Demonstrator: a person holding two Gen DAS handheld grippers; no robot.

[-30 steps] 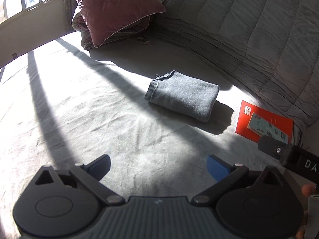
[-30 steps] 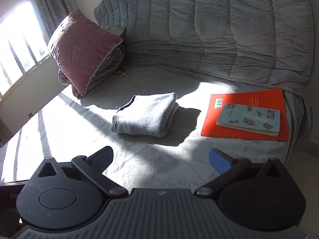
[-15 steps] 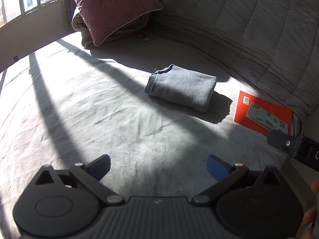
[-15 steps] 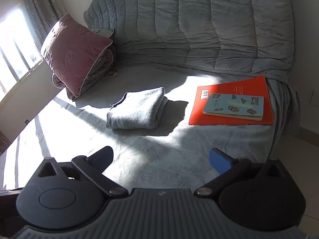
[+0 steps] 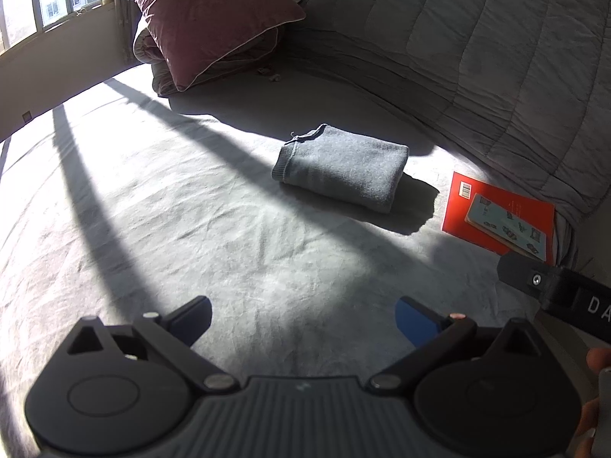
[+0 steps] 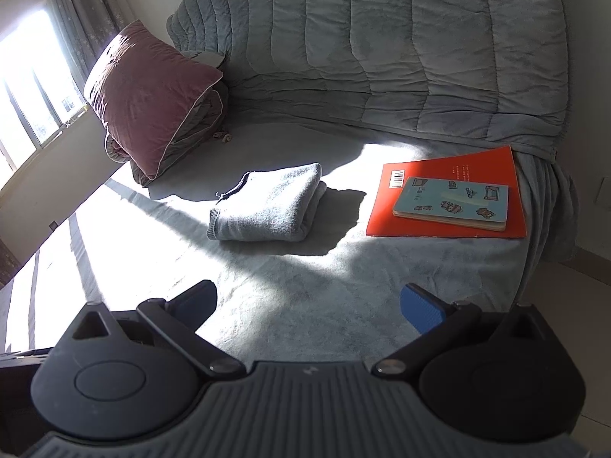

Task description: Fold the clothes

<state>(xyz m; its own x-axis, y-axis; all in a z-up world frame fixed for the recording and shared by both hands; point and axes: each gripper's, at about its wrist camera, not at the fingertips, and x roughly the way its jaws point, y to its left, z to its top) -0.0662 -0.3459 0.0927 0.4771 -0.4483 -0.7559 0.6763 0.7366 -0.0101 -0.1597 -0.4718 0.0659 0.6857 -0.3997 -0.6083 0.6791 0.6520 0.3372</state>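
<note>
This is a bedroom in a home. A wide bed (image 6: 343, 294) with a grey sheet fills the view, and a quilted grey duvet (image 6: 420, 49) is piled at its far side. A dark pink pillow (image 6: 149, 95) lies on a rolled blanket near the window (image 5: 49, 0) with a curtain (image 6: 91, 11). Two books (image 6: 450, 194) rest on the bed, and sunlight falls across it.

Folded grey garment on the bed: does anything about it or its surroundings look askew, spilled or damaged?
Nothing stands out. The folded grey knit garment lies compact on the bed sheet, clear of the small blue book stacked on the flat orange book. Both grippers hang back, jaws open and empty.
</note>
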